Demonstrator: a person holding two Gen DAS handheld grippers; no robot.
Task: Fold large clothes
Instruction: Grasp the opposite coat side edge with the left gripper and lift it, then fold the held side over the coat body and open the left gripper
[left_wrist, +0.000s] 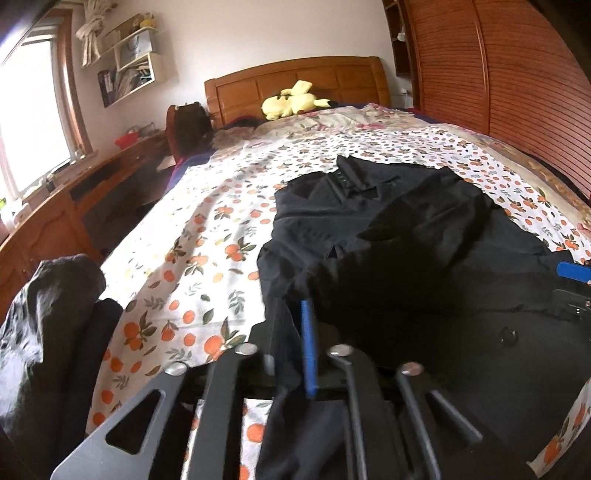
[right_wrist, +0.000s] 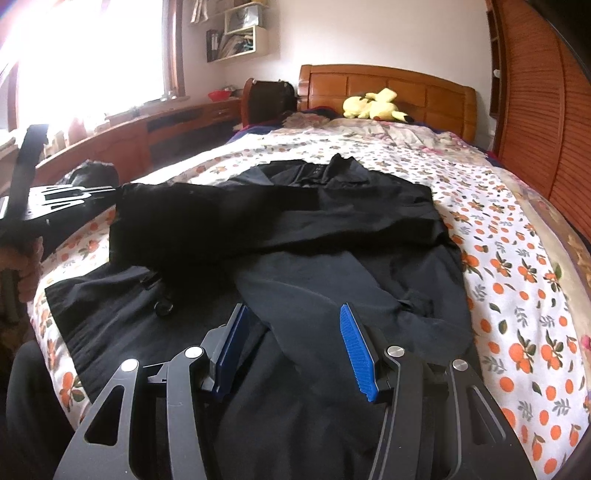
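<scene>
Right gripper (right_wrist: 291, 347): matte black frame of flat linkage arms with triangular cut-outs and round silver pivot screws, each finger faced with a ribbed blue pad (right_wrist: 358, 354). Left gripper (left_wrist: 314, 350): same black linkage and silver screws, one blue pad seen edge-on at 12 o'clock of the frame. In the right wrist view, a hand (right_wrist: 26, 269) at 9 o'clock; black trousers (right_wrist: 33, 406) at 7 o'clock.

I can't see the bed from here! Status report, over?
Right claw open over black coat. Left claw amid cloth, grip unclear. Coat lies on bed, sleeve folded across. Nothing blocking.
</scene>
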